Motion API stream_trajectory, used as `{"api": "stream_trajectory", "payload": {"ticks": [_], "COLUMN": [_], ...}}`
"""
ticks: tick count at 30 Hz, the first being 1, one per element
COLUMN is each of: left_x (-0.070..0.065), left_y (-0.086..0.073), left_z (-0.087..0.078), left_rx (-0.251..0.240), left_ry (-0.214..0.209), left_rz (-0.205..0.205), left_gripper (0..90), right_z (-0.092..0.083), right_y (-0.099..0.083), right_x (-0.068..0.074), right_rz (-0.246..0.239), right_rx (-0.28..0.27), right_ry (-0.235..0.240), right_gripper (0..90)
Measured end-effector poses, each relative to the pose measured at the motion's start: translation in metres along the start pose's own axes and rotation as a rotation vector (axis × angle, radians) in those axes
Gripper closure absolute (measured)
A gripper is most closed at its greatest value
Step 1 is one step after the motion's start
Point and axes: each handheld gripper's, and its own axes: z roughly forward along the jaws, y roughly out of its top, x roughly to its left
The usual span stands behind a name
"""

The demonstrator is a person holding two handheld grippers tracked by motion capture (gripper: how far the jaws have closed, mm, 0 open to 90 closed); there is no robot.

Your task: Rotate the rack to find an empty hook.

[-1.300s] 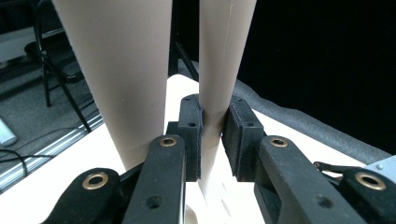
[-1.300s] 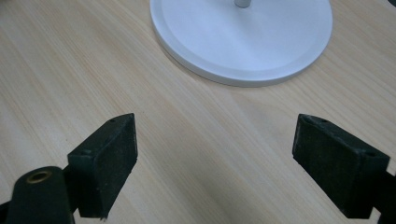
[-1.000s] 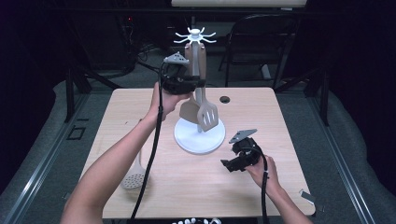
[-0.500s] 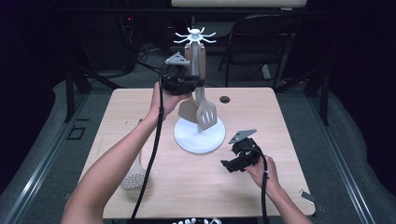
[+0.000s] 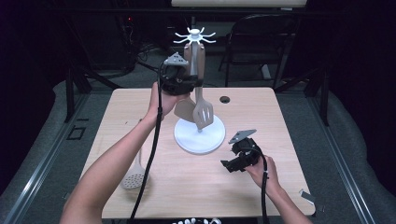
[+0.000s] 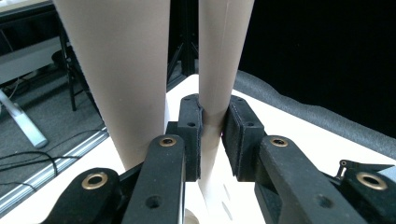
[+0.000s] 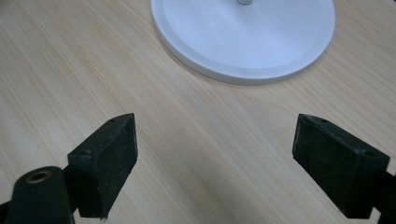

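Slotted spatula, beige, hanging from white utensil stand at upper centre of the high view, blade just above the stand's round base. No brand, label or readable writing anywhere on spatula, stand or table.

Handle of the spatula seen in the left gripper view, running from top centre down between the two black pads. Left gripper, at upper centre-left of the high view, clamped on that handle partway up, pads pressing it from both sides. Second beige utensil, broader, hanging just left of the gripped handle in the same view, apart from the pads; its blade seen left of the slotted spatula's in the high view.

Right gripper resting low over the table at lower right of centre in the high view, near the stand's base but clear of it. Jaws spread wide in the right gripper view, bare wood between them, rim of the white base at top of frame. Well apart from the spatula.

Perforated skimmer lying flat on the table at lower left of the high view, partly under the left forearm. Small dark round hole in the tabletop right of the stand.
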Motion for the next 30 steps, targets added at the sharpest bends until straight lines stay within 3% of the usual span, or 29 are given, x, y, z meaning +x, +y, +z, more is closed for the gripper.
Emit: {"api": "stream_trajectory", "payload": {"ticks": [20,22,25,30], "left_x": [0.0,-0.001,-0.003,-0.006], "left_y": [-0.001,-0.002,-0.003,-0.007], "left_z": [0.0,-0.002,-0.005,-0.014], "left_rx": [-0.004,-0.008,-0.008,-0.018], "left_ry": [-0.005,-0.017,-0.033,-0.06], "left_rz": [-0.009,-0.013,-0.018,-0.019], "left_gripper": [76.0,70.6,52.7,38.8], "right_z": [0.0,0.0,0.0,0.0], "right_y": [0.0,0.0,-0.001,-0.001], "right_x": [0.001,0.001,0.0,0.0], "right_rz": [-0.007,-0.008,-0.006,-0.006], "right_rx": [0.004,0.006,0.005,0.006], "right_ry": [0.0,0.004,0.001,0.002], "right_gripper": [13.5,13.5,13.5,13.5]}}
